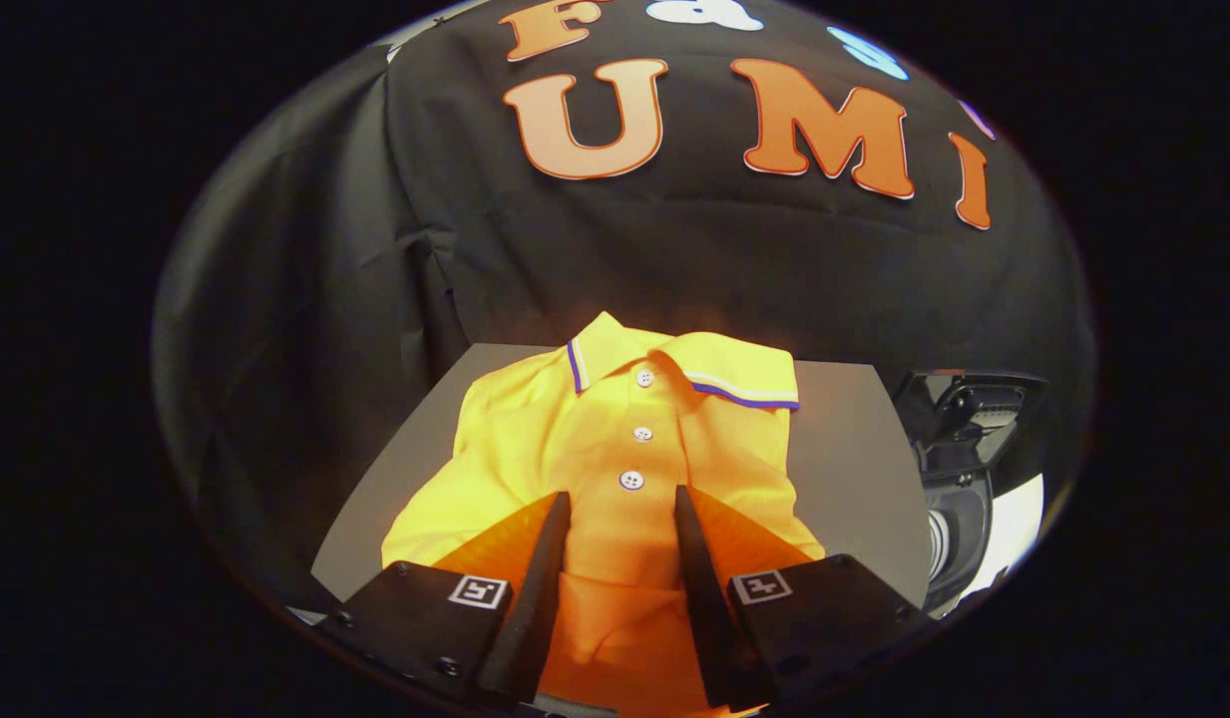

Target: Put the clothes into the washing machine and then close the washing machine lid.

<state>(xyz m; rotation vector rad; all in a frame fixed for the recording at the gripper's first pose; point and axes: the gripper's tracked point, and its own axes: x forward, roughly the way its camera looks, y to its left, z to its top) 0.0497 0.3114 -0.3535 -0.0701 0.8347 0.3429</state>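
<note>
Gripper view: your gripper [622, 504] has its jaws spread over the yellow polo shirt [615, 449], not pinching it. Shirt lies flat on the grey tabletop [854, 459]. Washing machine [959, 499] sits beside it, off past the shirt's edge. Nothing loaded yet; grasp, drop-in and lid closing all remain.

- Your gripper [622, 509] sits low over the yellow polo shirt [615, 449], fingers parted, cloth showing between them.
- The shirt's lowest button [631, 481] lies just ahead of the tips.
- The washing machine [959, 479] stands off to the right on the grey table [854, 459].
</note>
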